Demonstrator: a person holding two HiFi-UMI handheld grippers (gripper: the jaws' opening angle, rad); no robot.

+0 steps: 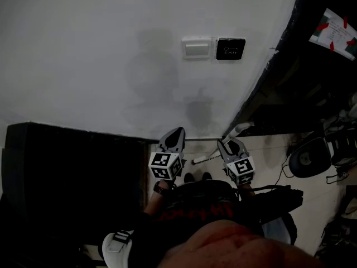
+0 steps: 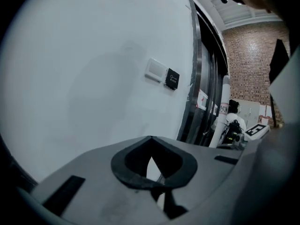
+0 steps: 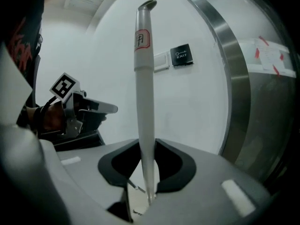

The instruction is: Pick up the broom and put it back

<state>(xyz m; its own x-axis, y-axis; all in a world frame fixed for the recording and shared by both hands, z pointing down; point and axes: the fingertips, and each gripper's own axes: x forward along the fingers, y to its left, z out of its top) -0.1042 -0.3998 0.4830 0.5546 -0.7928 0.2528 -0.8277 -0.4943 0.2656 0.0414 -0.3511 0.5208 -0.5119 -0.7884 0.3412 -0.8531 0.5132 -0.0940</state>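
While the right gripper (image 3: 149, 144) had its fingers clamped on the broom handle (image 3: 143, 102), that white handle stood upright in the right gripper view, rising well above the fingers in front of the white wall (image 3: 197, 107). One red-edged label (image 3: 142, 40) sat near its top. The brush end was out of sight in every view.

Over on the left, the left gripper (image 2: 150, 139) had its fingers together with nothing between them, pointing at the same wall. In the head view the two grippers sat side by side, the left gripper (image 1: 175, 134) and the right gripper (image 1: 227, 145) slightly apart, with a short length of handle (image 1: 207, 158) showing between them.

Now the room to move. The wall ahead was bare and wide, carrying just two plates side by side: one white switch plate (image 1: 196, 48) and one black plate (image 1: 230, 48). Its right edge ended at a door frame (image 3: 229, 78), steel in the right gripper view, just beside the handle. To the lower left a black panel (image 1: 67, 172) closed that side off. The floor (image 1: 273, 149) to the right was crowded with cables and a round dark object (image 1: 307, 158).

Count: two grippers, two marker cubes, one handle, two plates.
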